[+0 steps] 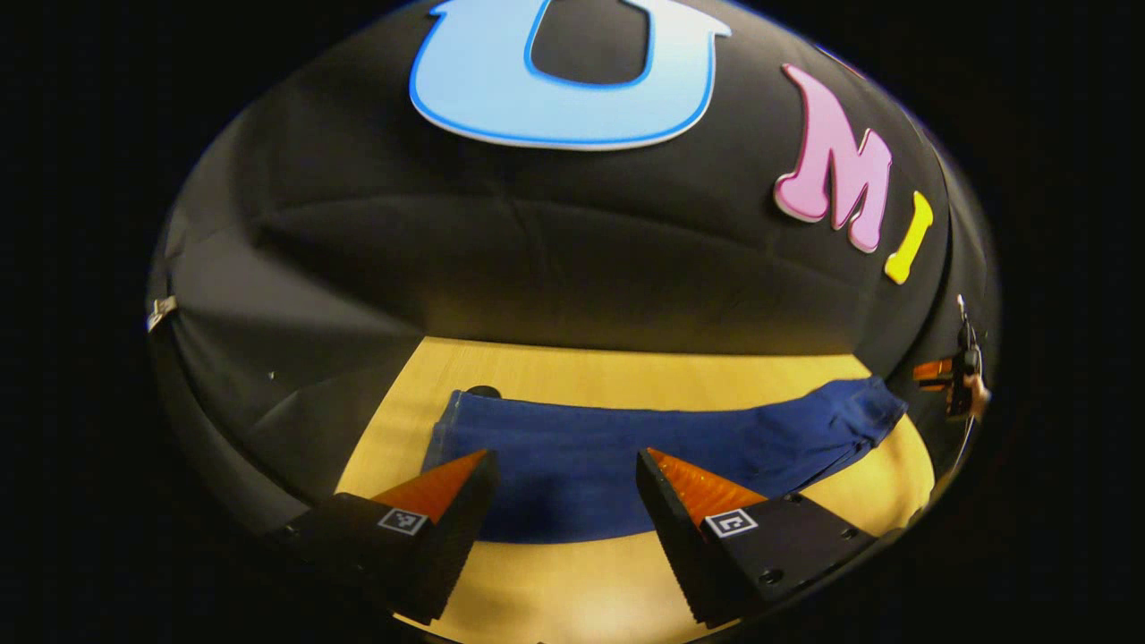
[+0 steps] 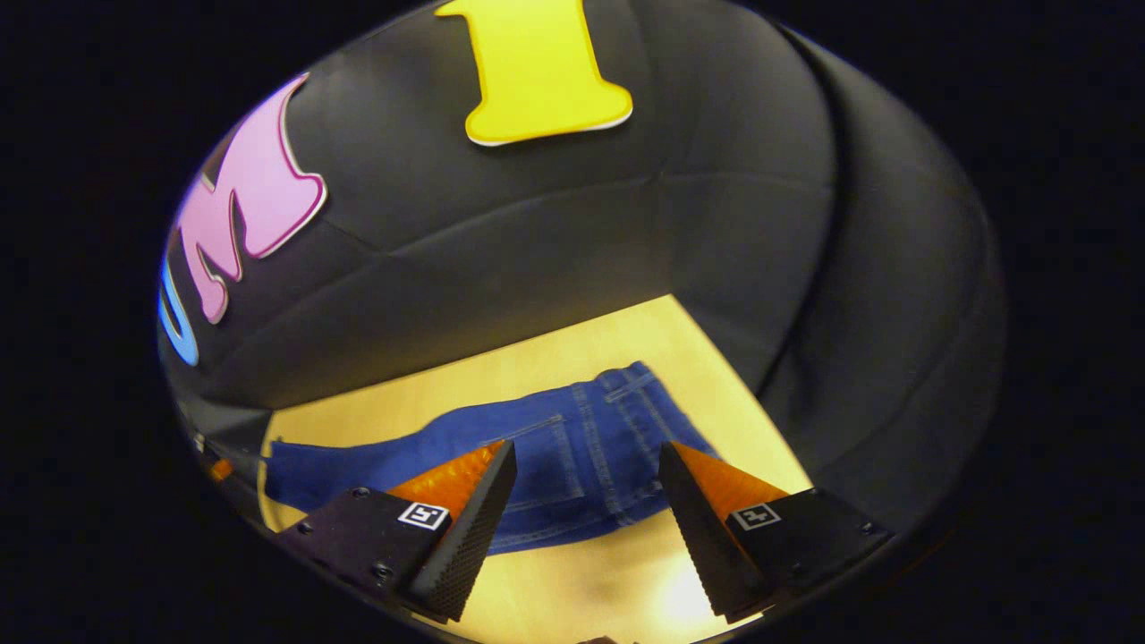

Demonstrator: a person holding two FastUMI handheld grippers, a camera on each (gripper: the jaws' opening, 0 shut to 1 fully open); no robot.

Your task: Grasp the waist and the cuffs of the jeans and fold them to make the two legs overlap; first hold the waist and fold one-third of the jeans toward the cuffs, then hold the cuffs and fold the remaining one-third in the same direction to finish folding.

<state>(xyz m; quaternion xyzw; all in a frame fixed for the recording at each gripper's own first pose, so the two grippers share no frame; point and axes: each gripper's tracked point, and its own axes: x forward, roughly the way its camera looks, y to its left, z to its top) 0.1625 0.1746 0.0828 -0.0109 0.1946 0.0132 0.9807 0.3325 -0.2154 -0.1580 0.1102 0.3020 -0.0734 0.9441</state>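
Jeans (image 1: 626,456) flat on table (image 1: 572,581), left tool (image 1: 565,465) wide apart above cuff end, right tool (image 2: 586,456) wide apart, waist at 12 o'clock

The jeans (image 1: 617,461) lie flat across the table (image 1: 572,590), perhaps with legs already overlapped.

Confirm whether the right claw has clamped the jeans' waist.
No: the right claw hangs open above the jeans, its fingers apart and pressing nothing.
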